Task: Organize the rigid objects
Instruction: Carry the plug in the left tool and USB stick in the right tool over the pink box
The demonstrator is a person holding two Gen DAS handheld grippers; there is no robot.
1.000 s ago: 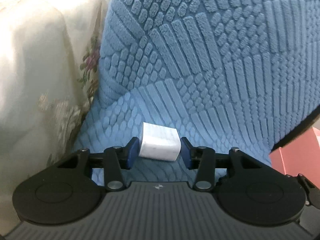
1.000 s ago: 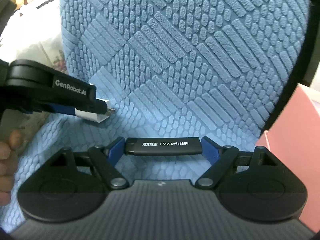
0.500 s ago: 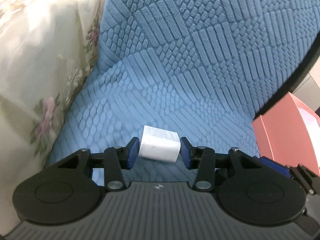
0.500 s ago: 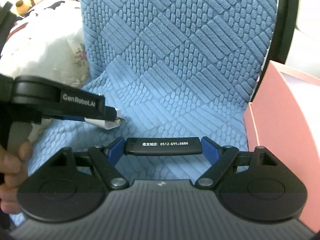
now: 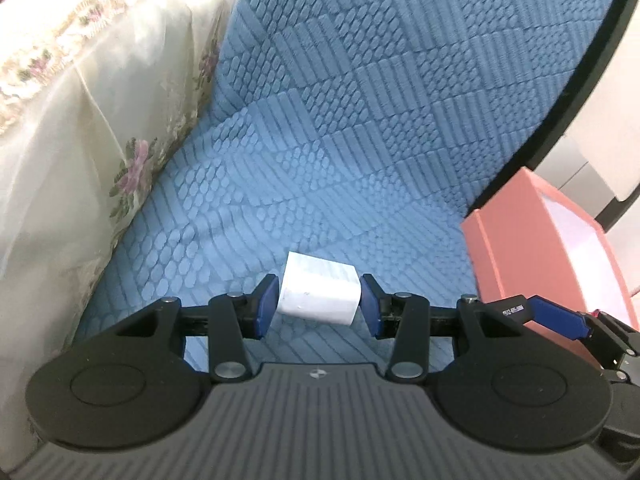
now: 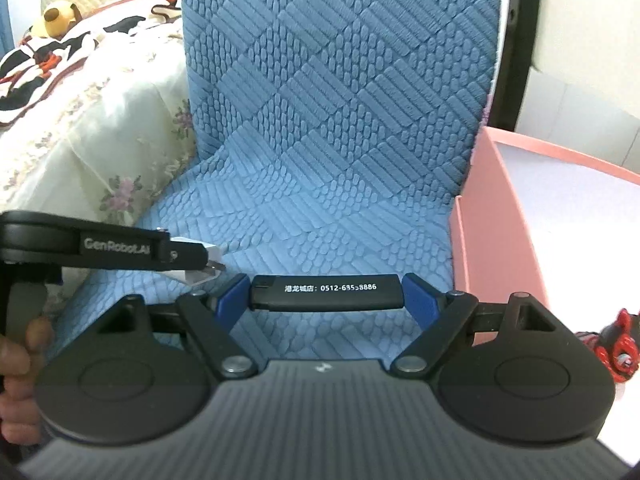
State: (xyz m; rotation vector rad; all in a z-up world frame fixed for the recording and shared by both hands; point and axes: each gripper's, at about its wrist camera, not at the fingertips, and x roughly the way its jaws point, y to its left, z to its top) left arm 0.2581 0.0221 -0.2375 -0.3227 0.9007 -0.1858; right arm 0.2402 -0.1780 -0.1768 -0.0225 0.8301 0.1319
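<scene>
My left gripper (image 5: 319, 302) is shut on a white plug adapter (image 5: 319, 294), held above the blue quilted chair seat (image 5: 320, 168). In the right wrist view that left gripper (image 6: 208, 258) comes in from the left with the adapter's (image 6: 200, 276) metal prongs pointing right. My right gripper (image 6: 326, 294) is shut on a black lighter (image 6: 326, 292) with white print, gripped end to end. The lighter's tip (image 5: 512, 312) shows at the right of the left wrist view. A pink box (image 6: 560, 216) with a white inside stands to the right of the chair.
A cream floral bedspread (image 5: 80, 128) lies left of the chair, with a striped cloth and a plush toy (image 6: 56, 20) farther back. The chair's black frame (image 6: 516, 40) rises behind the box. A red and black object (image 6: 618, 348) sits at the lower right. A hand (image 6: 20, 360) holds the left gripper.
Both grippers have risen and drawn back and to the right with their loads. The pink box has come much further into both views. The grips are unchanged.
</scene>
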